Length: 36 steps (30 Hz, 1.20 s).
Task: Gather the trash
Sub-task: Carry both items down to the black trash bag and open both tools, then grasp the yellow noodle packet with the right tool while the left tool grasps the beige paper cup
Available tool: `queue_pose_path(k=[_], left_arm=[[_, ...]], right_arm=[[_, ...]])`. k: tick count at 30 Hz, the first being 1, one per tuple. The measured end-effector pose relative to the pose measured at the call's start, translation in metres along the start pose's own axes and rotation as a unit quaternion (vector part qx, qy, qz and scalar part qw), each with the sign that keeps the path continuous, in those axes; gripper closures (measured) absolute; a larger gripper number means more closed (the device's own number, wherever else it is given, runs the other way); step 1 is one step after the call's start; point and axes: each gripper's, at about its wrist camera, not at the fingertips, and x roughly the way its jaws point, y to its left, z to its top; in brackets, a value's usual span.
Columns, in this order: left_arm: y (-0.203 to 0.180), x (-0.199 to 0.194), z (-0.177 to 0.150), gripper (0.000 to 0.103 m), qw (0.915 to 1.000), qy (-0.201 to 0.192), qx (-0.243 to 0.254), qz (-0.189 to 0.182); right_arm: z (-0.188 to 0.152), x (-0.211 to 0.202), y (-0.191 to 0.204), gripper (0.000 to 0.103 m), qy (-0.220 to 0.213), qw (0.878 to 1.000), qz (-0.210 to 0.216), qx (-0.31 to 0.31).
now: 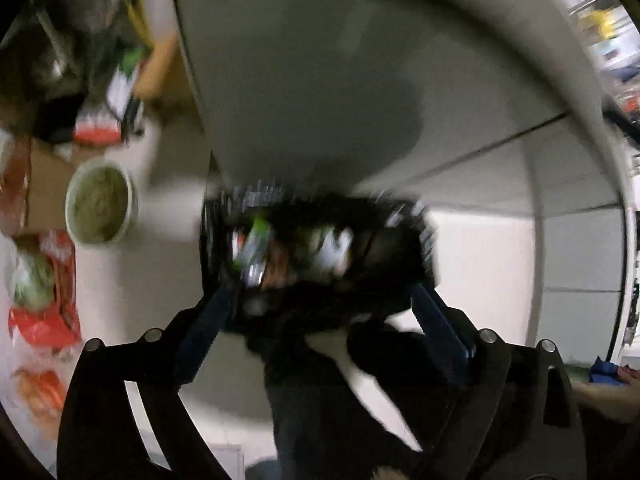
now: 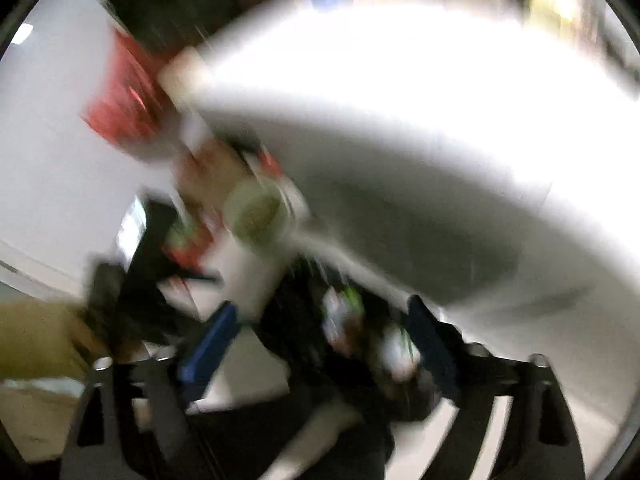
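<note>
Left wrist view shows the left gripper point(image 1: 320, 292) with its blue fingers spread wide on either side of a black trash bag point(image 1: 320, 248); whether the pads actually pinch the plastic is lost in blur, so I cannot tell if it grips or merely frames the bag. The bag's mouth faces the camera, and inside it lie crumpled wrappers point(image 1: 256, 248), green, white and red. Held mouth-up like this, the bag seems set to receive more rubbish, and it sits just near of a grey table edge point(image 1: 304, 92), probably so litter can be swept off into it.

On the far left, a round white bowl point(image 1: 99, 200) with greenish-brown contents rests beside red snack packets point(image 1: 44, 312) and a cardboard box point(image 1: 44, 184); these look like trash not yet collected.

Right wrist view shows the right gripper point(image 2: 320, 332) with fingers likewise wide apart around the same bag point(image 2: 304, 320); contact is again unclear. The bowl point(image 2: 258, 214) appears just beyond it.

No brand or lettering can be read anywhere; motion blur smears every label.
</note>
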Motion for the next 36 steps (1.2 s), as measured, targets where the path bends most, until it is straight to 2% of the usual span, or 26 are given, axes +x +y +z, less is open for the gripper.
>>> queue_pose_path(k=[2, 3, 6, 7, 11, 13, 14, 15, 16, 18, 19, 21, 24, 26, 29, 31, 36], left_arm=[[-0.011, -0.035, 0.007, 0.013, 0.9990, -0.044, 0.004, -0.002], [-0.014, -0.043, 0.009, 0.013, 0.9983, -0.058, 0.002, 0.000], [-0.023, -0.069, 0.021, 0.013, 0.9946, -0.103, -0.012, -0.011], [-0.027, -0.075, 0.024, 0.013, 0.9932, -0.116, -0.010, -0.011], [-0.041, -0.093, 0.031, 0.013, 0.9890, -0.148, 0.001, -0.006], [-0.043, -0.098, 0.036, 0.013, 0.9878, -0.155, 0.002, -0.001], [-0.044, -0.099, 0.039, 0.013, 0.9872, -0.159, 0.000, -0.001], [-0.045, -0.102, 0.043, 0.013, 0.9865, -0.164, -0.003, -0.003], [-0.047, -0.106, 0.048, 0.013, 0.9855, -0.170, -0.006, -0.007], [-0.052, -0.111, 0.060, 0.013, 0.9834, -0.181, -0.006, -0.016], [-0.058, -0.114, 0.071, 0.013, 0.9816, -0.190, -0.002, -0.019], [-0.074, -0.123, 0.093, 0.013, 0.9784, -0.206, 0.013, -0.017], [-0.104, -0.126, 0.132, 0.013, 0.9714, -0.233, 0.045, -0.005], [-0.126, -0.123, 0.161, 0.013, 0.9674, -0.245, 0.061, 0.020], [-0.166, -0.106, 0.206, 0.013, 0.9588, -0.254, 0.106, 0.070], [-0.188, -0.092, 0.229, 0.013, 0.9532, -0.255, 0.130, 0.098], [-0.215, -0.062, 0.271, 0.013, 0.9468, -0.242, 0.153, 0.148]], right_arm=[[0.041, -0.052, -0.003, 0.006, -0.099, 0.994, -0.033, -0.011], [0.055, -0.064, -0.009, 0.006, -0.123, 0.991, -0.056, -0.011], [0.112, -0.074, -0.055, 0.005, -0.172, 0.968, -0.182, 0.015], [0.131, -0.067, -0.076, 0.005, -0.174, 0.959, -0.220, 0.033], [0.175, -0.034, -0.139, 0.006, -0.139, 0.943, -0.287, 0.090], [0.184, -0.016, -0.161, 0.006, -0.114, 0.941, -0.304, 0.100], [0.190, -0.007, -0.169, 0.006, -0.105, 0.940, -0.306, 0.106], [0.189, -0.005, -0.175, 0.011, -0.103, 0.942, -0.302, 0.107], [0.191, -0.004, -0.177, 0.036, -0.100, 0.945, -0.293, 0.106], [0.190, -0.011, -0.186, 0.058, -0.094, 0.954, -0.262, 0.111], [0.189, -0.014, -0.186, 0.063, -0.095, 0.956, -0.250, 0.116], [0.183, -0.032, -0.180, 0.064, -0.103, 0.958, -0.241, 0.118], [0.166, -0.073, -0.169, 0.064, -0.138, 0.958, -0.217, 0.124], [0.147, -0.106, -0.162, 0.064, -0.165, 0.957, -0.202, 0.129], [0.123, -0.141, -0.151, 0.064, -0.182, 0.955, -0.190, 0.139], [0.107, -0.157, -0.150, 0.064, -0.189, 0.953, -0.186, 0.149], [0.071, -0.174, -0.149, 0.063, -0.195, 0.948, -0.189, 0.163]])
